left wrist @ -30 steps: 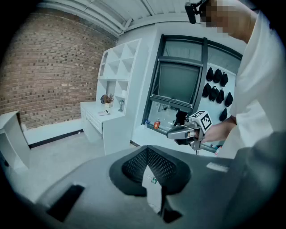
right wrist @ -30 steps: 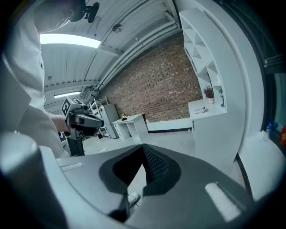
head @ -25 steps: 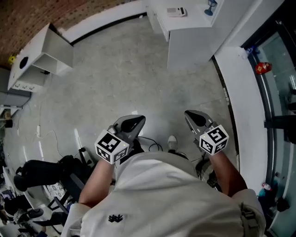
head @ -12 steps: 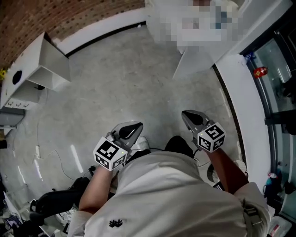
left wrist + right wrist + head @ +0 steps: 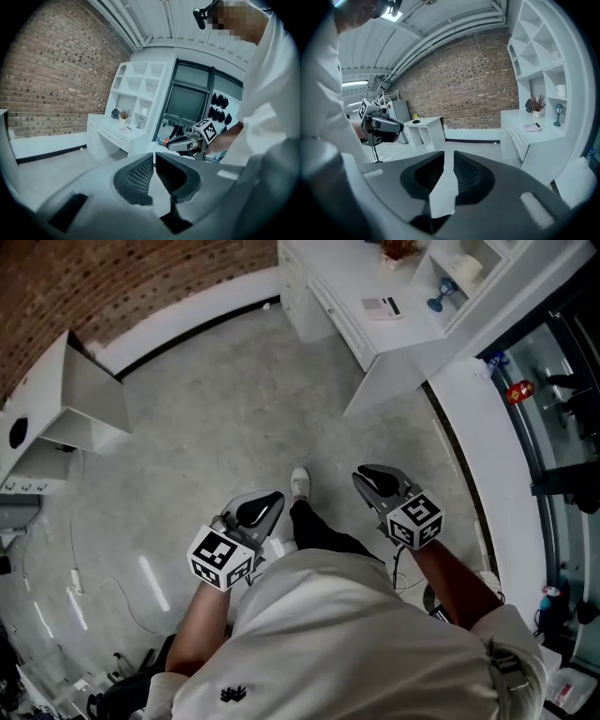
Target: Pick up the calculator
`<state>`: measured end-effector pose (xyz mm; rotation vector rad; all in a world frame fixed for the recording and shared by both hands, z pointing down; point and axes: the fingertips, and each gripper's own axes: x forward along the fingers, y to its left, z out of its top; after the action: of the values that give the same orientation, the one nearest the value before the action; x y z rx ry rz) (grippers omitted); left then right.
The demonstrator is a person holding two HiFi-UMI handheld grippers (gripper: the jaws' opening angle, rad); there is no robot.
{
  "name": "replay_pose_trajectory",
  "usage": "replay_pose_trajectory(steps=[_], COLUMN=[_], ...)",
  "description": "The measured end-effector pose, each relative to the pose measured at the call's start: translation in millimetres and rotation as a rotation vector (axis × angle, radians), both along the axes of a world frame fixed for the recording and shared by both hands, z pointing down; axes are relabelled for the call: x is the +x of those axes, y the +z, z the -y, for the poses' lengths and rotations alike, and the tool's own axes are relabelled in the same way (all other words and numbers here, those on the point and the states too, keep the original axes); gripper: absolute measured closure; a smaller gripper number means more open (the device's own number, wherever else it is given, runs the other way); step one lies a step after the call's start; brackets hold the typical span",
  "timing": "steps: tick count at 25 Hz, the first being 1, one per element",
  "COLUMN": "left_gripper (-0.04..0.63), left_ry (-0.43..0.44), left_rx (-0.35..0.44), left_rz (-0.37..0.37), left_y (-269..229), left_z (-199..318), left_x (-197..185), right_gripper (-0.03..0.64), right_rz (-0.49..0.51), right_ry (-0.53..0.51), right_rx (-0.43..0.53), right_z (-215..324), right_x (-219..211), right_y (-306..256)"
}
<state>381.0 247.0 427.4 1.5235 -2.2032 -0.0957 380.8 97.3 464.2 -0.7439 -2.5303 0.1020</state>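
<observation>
The fingers (image 5: 139, 174) of the left gripper (image 5: 267, 502) are clenched tip to tip, with nothing between them. The fingers (image 5: 466, 174) of the right gripper (image 5: 370, 477) are opening, a narrow gap showing at their tips, and nothing is between them either. A person holds both grippers out in front of the body at about waist level, side by side and apart, each with its marker cube toward the wrist. Between and below them a shoe (image 5: 300, 484) is planted on a grey concrete floor (image 5: 216, 399).

The calculator (image 5: 382, 307) lies flat on the white tabletop (image 5: 337, 273) of a desk with drawers, well apart from both grippers, ahead and to the right in the head view. In the right gripper view it sits near the tabletop's front edge, just beside a small teal stand (image 5: 558, 115), with a potted plant (image 5: 536, 104) behind it and a mug (image 5: 560, 90) on the white shelves (image 5: 534, 47) above. A brick wall (image 5: 103, 277) runs behind the desk, and a second, smaller white desk (image 5: 70, 399) stands off to the left
</observation>
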Motion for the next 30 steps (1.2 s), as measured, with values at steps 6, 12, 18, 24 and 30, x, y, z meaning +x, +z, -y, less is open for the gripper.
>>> replay_pose_trajectory(steps=[6, 12, 18, 24, 30], left_gripper=[0.543, 0.538, 0.537, 0.537, 0.538], left_ry=[0.065, 0.157, 0.294, 0.421, 0.595], left_rx=[-0.065, -0.077, -0.086, -0.060, -0.039], left_rz=[0.012, 0.031, 0.049, 0.053, 0.055], left_y=[-8.4, -14.4, -16.8, -9.9, -8.0], left_z=[30.5, 88.0, 141.1, 168.6, 173.5], left_x=[-102.9, -200.6, -261.0, -326.4, -411.0], right_gripper=[0.499, 0.495, 0.495, 0.494, 0.494], right_rz=[0.012, 0.029, 0.010, -0.013, -0.039], right_ry=[0.061, 0.123, 0.209, 0.335, 0.555], right_rx=[-0.041, -0.051, -0.037, -0.016, 0.001], right_z=[40.5, 91.1, 130.3, 164.5, 196.9], right_x=[-122.7, -218.6, -273.3, -326.6, -380.6], right_y=[5.0, 5.2, 15.5, 34.6, 51.7])
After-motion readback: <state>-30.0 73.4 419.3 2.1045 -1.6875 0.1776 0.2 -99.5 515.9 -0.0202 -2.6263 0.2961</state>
